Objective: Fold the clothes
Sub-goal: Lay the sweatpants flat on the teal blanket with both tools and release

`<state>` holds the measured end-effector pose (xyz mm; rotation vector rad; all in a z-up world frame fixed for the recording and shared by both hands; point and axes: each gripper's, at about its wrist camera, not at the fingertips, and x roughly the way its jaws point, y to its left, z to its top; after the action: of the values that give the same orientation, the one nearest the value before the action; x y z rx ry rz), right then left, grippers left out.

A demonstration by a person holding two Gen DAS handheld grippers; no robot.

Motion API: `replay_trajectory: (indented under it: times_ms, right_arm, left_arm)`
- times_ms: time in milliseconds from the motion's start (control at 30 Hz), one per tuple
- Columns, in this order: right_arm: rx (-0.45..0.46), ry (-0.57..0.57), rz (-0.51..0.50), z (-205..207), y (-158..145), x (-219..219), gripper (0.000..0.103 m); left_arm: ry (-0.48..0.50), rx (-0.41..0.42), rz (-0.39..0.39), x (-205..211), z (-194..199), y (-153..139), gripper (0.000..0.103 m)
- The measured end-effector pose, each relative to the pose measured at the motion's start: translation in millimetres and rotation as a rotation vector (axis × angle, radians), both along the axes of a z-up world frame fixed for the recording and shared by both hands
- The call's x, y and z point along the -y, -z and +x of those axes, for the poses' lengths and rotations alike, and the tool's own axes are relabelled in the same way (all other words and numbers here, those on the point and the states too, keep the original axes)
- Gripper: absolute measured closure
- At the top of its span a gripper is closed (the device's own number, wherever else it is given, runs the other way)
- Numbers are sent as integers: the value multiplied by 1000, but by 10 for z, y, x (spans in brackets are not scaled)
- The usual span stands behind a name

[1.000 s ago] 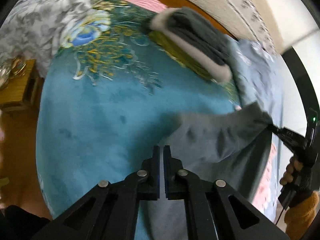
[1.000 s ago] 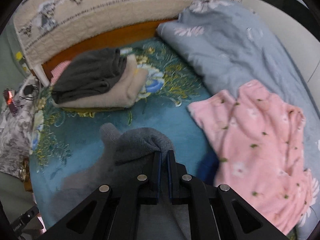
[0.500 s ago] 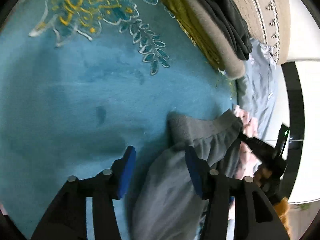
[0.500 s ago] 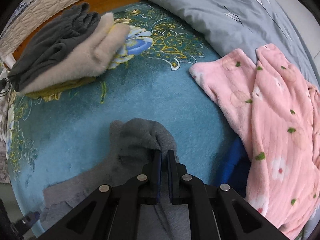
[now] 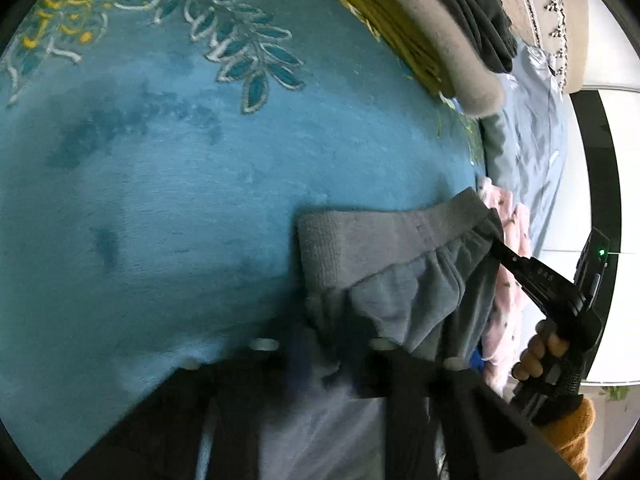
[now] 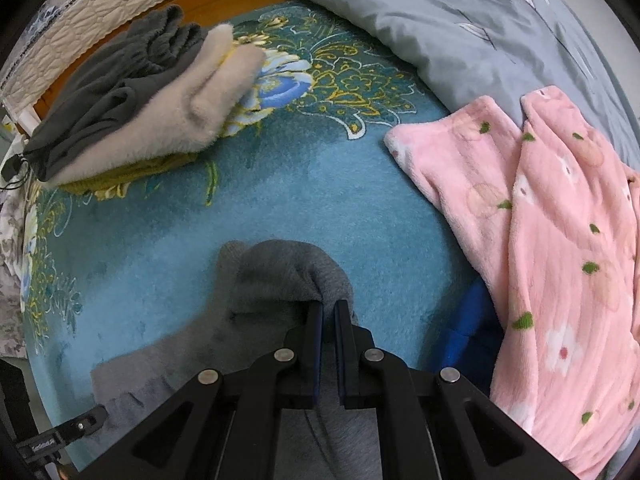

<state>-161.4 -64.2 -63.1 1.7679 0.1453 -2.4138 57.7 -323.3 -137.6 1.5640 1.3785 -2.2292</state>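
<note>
Grey fleece trousers (image 5: 384,256) lie on the teal blanket (image 5: 180,184), waistband toward the stack. My left gripper (image 5: 328,344) is blurred; its jaws stand apart over the waistband's near corner. My right gripper (image 6: 328,312) is shut on the bunched grey trousers (image 6: 280,268) at the other end of the waistband. It also shows in the left wrist view (image 5: 504,252), pinching the waistband's right corner. My left gripper's tip (image 6: 92,416) shows at the grey cloth's lower left in the right wrist view.
A stack of folded clothes (image 6: 132,92), dark grey on cream on yellow, sits at the back left. A pink flowered fleece garment (image 6: 552,248) lies at the right, with something blue (image 6: 468,332) under its edge. A grey-blue duvet (image 6: 460,16) lies behind.
My left gripper, shut on the grey cloth a second ago, opened and has moved down over the waistband corner. My right gripper stays shut and has lowered the waistband onto the blanket.
</note>
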Motion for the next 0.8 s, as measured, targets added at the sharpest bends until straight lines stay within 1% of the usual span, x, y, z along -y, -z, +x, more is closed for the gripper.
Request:
replay_trajectory:
  times_ms: [67, 100, 133, 233, 300, 467, 533, 633, 700, 767, 800]
  right_arm:
    - [13, -25, 16, -10, 4, 60, 97]
    - [15, -40, 26, -16, -4, 98, 97]
    - [9, -59, 32, -22, -31, 146, 97]
    - [-27, -104, 8, -41, -148, 311, 97]
    - [-38, -113, -14, -69, -160, 399, 97]
    - [25, -90, 29, -147, 150, 589, 97]
    - [42, -68, 31, -157, 237, 594, 97]
    - [49, -46, 32, -164, 278, 570, 97]
    - [57, -44, 26, -155, 283, 568, 93]
    - [61, -54, 26, -126, 260, 568, 92]
    - [55, -59, 34, -103, 228, 566, 89]
  left_arm:
    - [-7, -33, -70, -5, 20, -122, 95]
    - [-20, -69, -121, 34, 38, -257, 95]
    - [-34, -95, -151, 89, 69, -364, 95]
    - [-66, -101, -197, 260, 103, -462, 95]
    - [-87, -101, -225, 375, 121, -517, 95]
    - [-92, -10, -200, 442, 142, -234, 95]
    - [-82, 1, -201, 440, 156, -187, 95]
    - [-64, 17, -190, 420, 82, -168, 94]
    - [-73, 45, -160, 430, 32, -136, 91]
    - [-86, 68, -131, 441, 17, -120, 83]
    - [-94, 74, -119, 443, 29, -127, 79]
